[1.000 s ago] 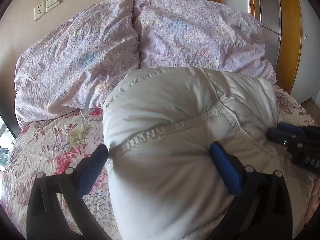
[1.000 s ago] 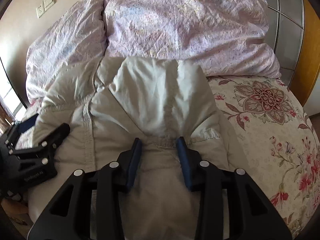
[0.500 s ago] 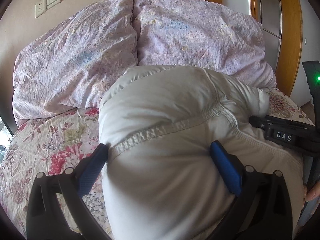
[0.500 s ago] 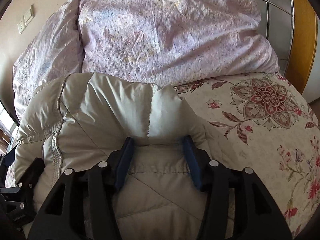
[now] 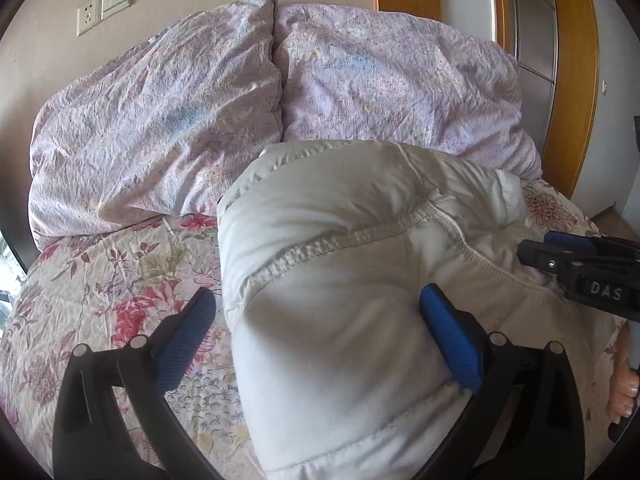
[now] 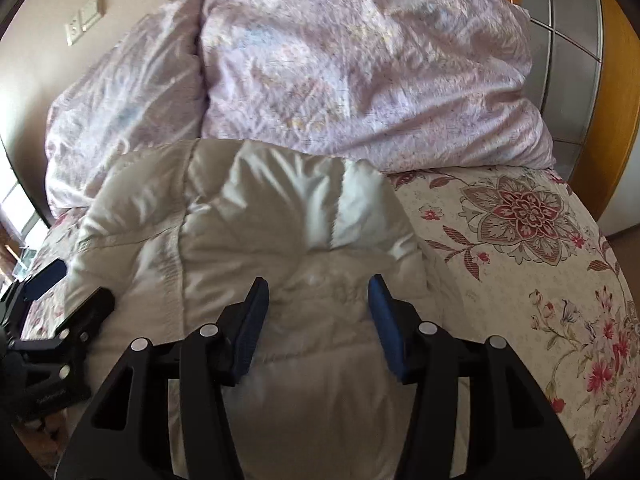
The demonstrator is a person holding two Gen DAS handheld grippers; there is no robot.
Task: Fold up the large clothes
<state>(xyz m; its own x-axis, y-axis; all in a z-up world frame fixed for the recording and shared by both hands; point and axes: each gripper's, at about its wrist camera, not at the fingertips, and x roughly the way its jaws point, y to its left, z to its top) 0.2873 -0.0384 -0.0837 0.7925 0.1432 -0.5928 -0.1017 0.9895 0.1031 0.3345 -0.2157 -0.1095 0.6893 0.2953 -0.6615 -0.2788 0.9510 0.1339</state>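
Note:
A puffy off-white padded jacket point(image 5: 340, 280) lies bundled on the floral bedspread point(image 5: 120, 280). My left gripper point(image 5: 316, 312) is open wide, its blue pads on either side of the jacket's left part, the left pad over the bedspread. My right gripper point(image 6: 318, 300) is open, its pads straddling the jacket point(image 6: 248, 216) near its right end. The right gripper also shows at the right edge of the left wrist view point(image 5: 580, 268), and the left gripper at the left edge of the right wrist view point(image 6: 52, 304).
Two lilac pillows point(image 5: 160, 120) point(image 5: 400, 88) lean against the wall behind the jacket. A wooden wardrobe frame point(image 5: 572, 80) stands at the right. The bedspread point(image 6: 540, 260) runs to the right of the jacket. A wall socket point(image 5: 88, 20) sits above.
The right gripper's jaws have opened wider and let go of the pinched jacket fold, which has settled lower. The left gripper stays open around the jacket.

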